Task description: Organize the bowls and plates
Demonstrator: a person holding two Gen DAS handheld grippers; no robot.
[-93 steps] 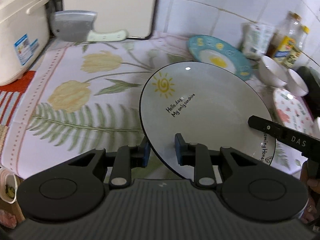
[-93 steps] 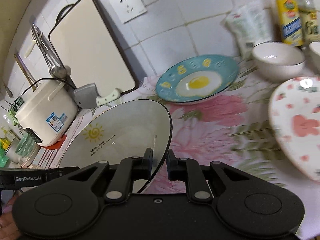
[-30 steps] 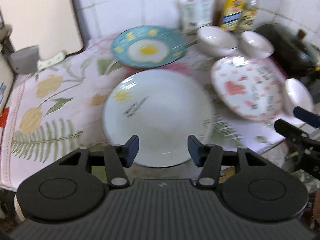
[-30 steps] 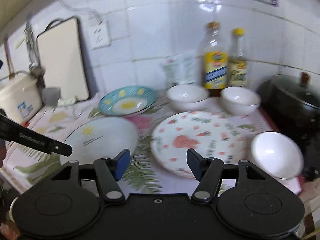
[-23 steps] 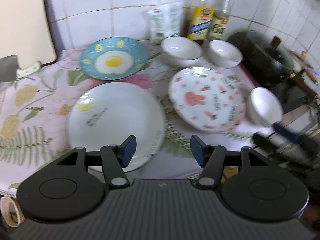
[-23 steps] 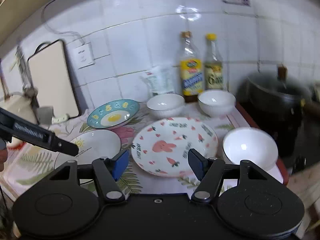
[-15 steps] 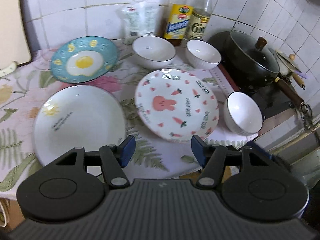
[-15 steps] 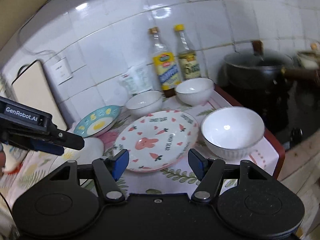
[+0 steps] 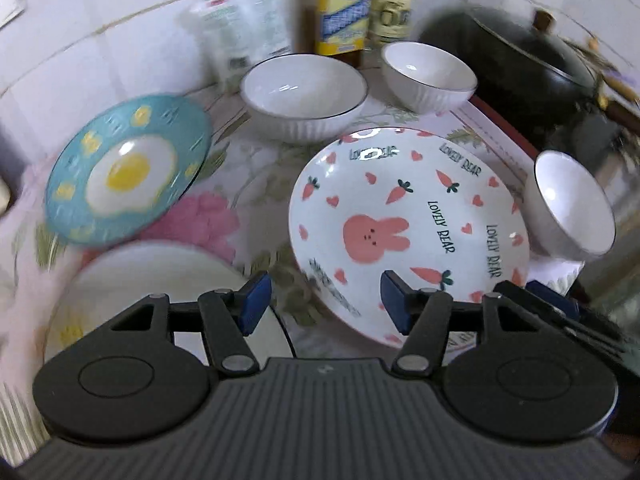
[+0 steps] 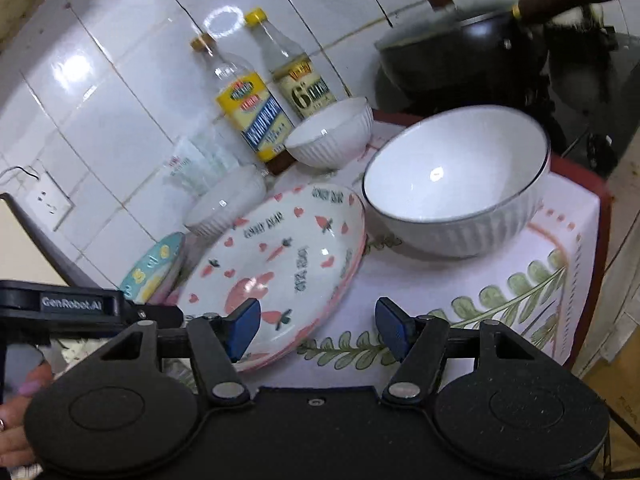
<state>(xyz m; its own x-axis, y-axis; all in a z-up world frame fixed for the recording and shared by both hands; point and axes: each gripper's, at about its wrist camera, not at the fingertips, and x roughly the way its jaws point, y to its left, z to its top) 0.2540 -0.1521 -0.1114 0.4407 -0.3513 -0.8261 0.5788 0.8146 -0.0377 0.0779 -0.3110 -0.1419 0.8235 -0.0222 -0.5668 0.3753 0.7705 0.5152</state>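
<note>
Both grippers, left [image 9: 325, 300] and right [image 10: 316, 326], stand open and empty. Nothing looks stacked yet: the pink rabbit-print plate [image 9: 408, 232], teal egg plate [image 9: 128, 168], a blurred, probably white plate [image 9: 152, 276] and three white ribbed bowls [image 10: 456, 176] lie separately on the floral cloth [image 10: 460, 296].

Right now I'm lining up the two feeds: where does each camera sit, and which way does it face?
Left wrist: behind the open left gripper, looking down at the bunny plate, egg plate and white bowls; the right gripper's tip pokes in.
Right wrist: behind the open right gripper, rolled, low over the counter, facing the nearest bowl; the left gripper and a hand show.
Shared: bunny plate, egg plate, bowls, bottles, black pot.
</note>
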